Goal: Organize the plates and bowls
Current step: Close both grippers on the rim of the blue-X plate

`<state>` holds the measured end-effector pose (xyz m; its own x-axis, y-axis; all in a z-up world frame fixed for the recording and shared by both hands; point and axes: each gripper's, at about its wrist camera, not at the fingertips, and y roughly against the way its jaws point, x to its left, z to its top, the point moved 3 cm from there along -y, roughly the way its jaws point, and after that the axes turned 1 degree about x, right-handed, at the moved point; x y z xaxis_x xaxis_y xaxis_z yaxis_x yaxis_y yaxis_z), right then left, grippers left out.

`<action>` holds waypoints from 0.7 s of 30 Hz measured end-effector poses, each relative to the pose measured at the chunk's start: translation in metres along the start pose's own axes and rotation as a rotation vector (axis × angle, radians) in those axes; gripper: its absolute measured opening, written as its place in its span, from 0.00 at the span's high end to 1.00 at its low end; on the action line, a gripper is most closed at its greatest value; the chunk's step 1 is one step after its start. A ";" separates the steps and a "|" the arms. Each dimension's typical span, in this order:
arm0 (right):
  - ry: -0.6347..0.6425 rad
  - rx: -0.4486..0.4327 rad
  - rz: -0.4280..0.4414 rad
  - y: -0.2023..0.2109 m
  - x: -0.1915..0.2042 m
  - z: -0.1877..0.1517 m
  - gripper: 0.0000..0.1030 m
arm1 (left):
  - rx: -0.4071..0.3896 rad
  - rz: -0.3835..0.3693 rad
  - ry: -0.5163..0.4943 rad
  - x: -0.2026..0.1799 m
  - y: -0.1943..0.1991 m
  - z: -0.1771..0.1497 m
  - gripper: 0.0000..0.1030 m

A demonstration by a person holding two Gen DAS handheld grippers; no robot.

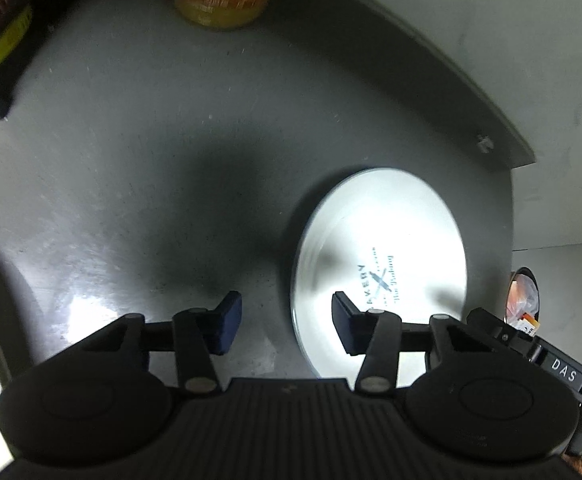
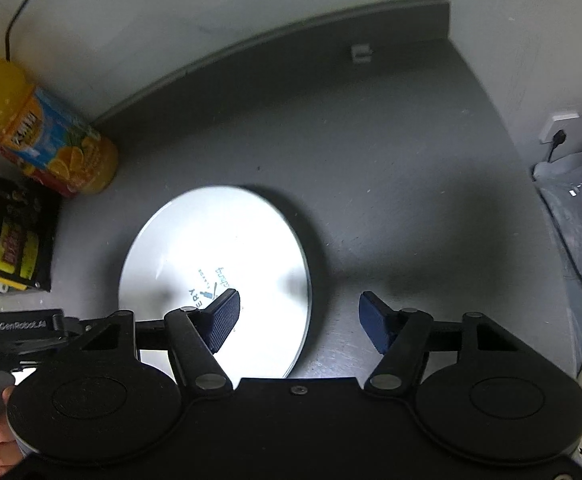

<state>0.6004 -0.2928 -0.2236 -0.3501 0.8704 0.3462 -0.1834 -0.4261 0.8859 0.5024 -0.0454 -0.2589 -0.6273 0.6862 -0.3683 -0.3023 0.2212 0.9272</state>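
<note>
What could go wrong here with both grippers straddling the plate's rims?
1. The plate lies flat on the grey counter; the lower fingers may scrape the surface rather than get under the rim.
2. Left gripper and right gripper straddle opposite edges; uneven closing could shove the plate sideways.
3. Glare hides the rim.

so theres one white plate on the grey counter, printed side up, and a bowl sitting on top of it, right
Not quite. The white plate does lie alone on the grey counter with its printed logo up, but no bowl sits on it. Its surface is bare in both the left wrist and right wrist views.
</note>
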 end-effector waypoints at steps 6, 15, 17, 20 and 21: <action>0.001 0.038 0.006 -0.020 0.002 0.001 0.47 | 0.023 0.012 0.029 0.004 -0.020 0.004 0.65; -0.017 0.055 0.036 -0.036 0.003 0.002 0.53 | 0.026 -0.027 0.038 -0.003 -0.028 0.005 0.87; 0.005 0.052 0.039 -0.037 0.007 0.002 0.54 | 0.024 -0.038 0.050 -0.003 -0.030 0.006 0.89; 0.023 0.051 0.044 -0.039 0.009 0.003 0.63 | 0.030 -0.037 0.057 -0.003 -0.029 0.007 0.89; 0.022 0.047 0.043 -0.039 0.009 0.002 0.63 | 0.031 -0.041 0.059 -0.003 -0.030 0.008 0.89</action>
<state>0.6068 -0.2680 -0.2543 -0.3767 0.8456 0.3782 -0.1240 -0.4506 0.8841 0.5187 -0.0488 -0.2846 -0.6560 0.6343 -0.4089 -0.3072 0.2705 0.9124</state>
